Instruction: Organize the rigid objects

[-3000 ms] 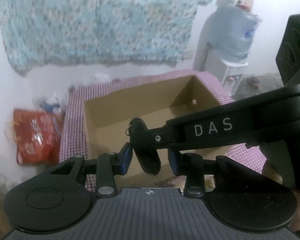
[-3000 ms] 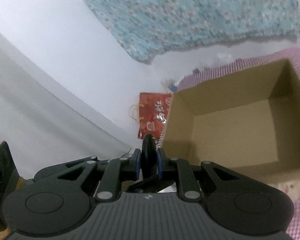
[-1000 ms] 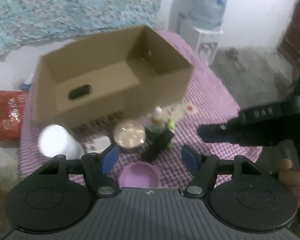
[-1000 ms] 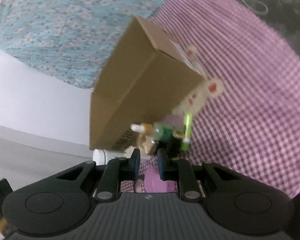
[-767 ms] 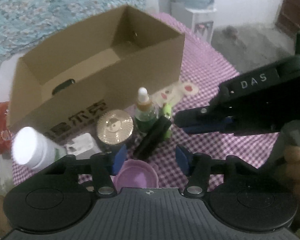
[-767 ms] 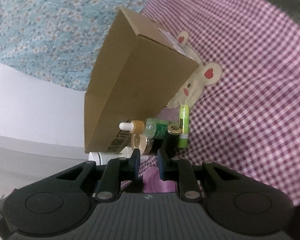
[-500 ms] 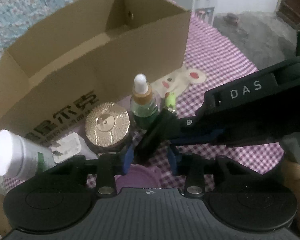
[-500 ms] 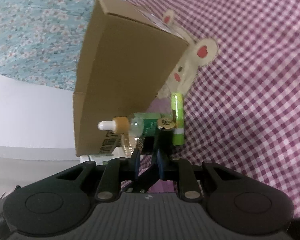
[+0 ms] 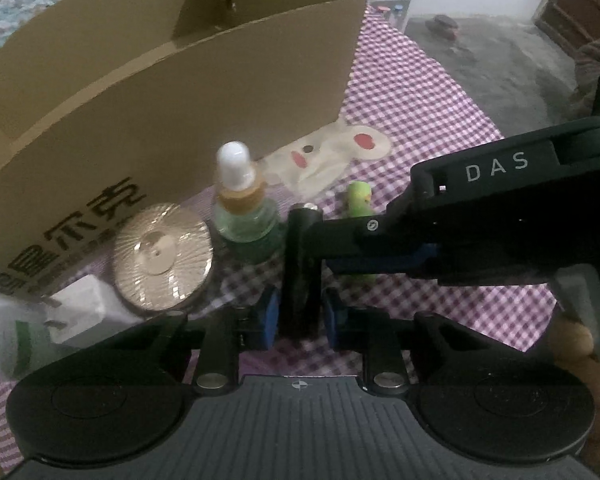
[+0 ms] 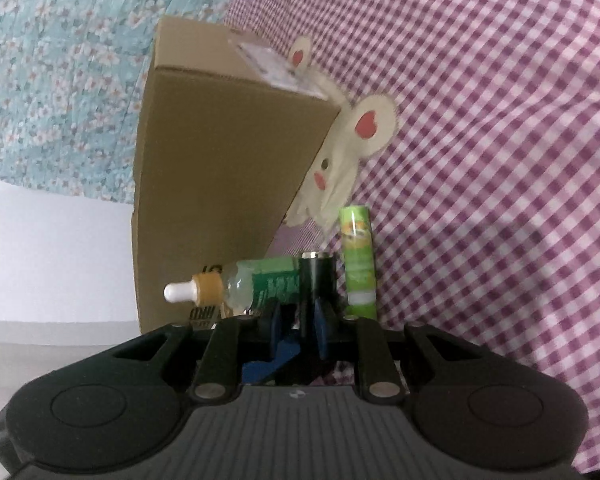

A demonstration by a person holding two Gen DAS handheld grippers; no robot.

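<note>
both grippers have closed on the black tube (image 9: 300,264); left view alone shows gold lid (image 9: 163,254).

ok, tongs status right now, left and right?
Left tongs: shut on the black tube.
Right tongs: shut on the same black tube, gripping it from the side.

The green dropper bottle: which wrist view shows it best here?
The left wrist view: the green dropper bottle stands whole and upright, white tip to base, between the gold-lidded jar and the black tube. The right wrist view shows it sideways in frame, partly hidden behind that tube.
</note>
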